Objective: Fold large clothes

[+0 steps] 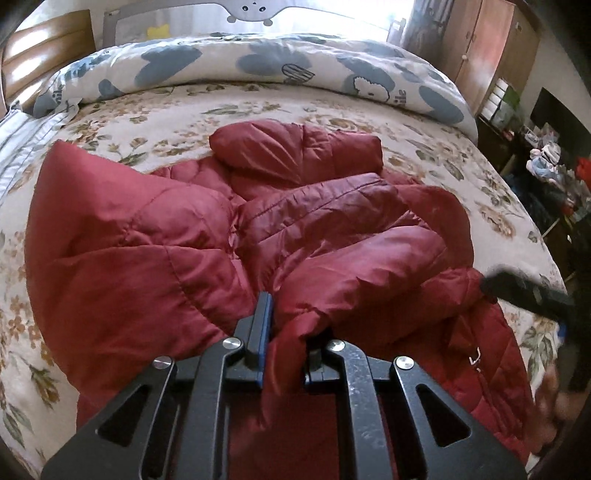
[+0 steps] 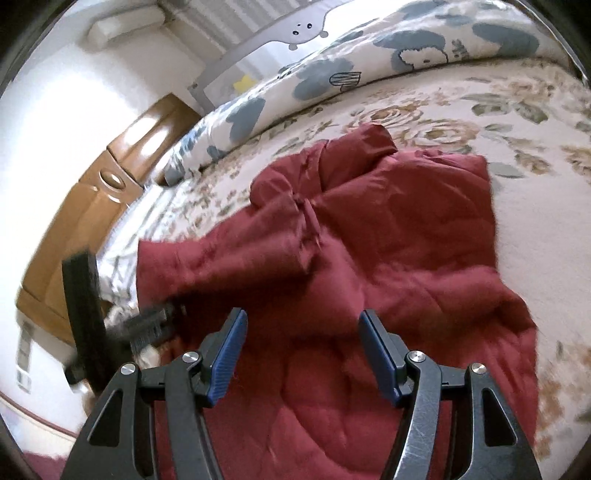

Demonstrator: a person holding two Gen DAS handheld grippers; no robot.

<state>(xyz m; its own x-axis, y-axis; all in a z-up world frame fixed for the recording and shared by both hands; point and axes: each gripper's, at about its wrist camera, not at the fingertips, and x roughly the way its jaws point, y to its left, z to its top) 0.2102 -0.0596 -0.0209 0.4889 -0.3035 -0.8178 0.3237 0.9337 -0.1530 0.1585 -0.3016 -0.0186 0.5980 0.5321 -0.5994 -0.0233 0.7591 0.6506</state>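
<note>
A dark red quilted puffer jacket [image 1: 177, 236] lies crumpled on the floral bedspread [image 1: 258, 107]; it also shows in the right wrist view [image 2: 406, 229]. My left gripper [image 1: 286, 332] is shut on a fold of the jacket near its front edge, with fabric bunched between the fingers. My right gripper [image 2: 301, 325] is open and empty, hovering just above the jacket's near part. The right gripper also appears in the left wrist view [image 1: 524, 291] as a blurred dark shape at the jacket's right edge. The left gripper appears blurred in the right wrist view [image 2: 155, 321] at the jacket's left.
A rolled white duvet with blue flowers [image 1: 258, 70] lies across the far side of the bed. A wooden headboard [image 2: 92, 206] stands at the left. A grey bed rail [image 1: 255, 11] is behind the duvet. A wardrobe [image 1: 480, 51] and cluttered shelves [image 1: 554, 162] stand at the right.
</note>
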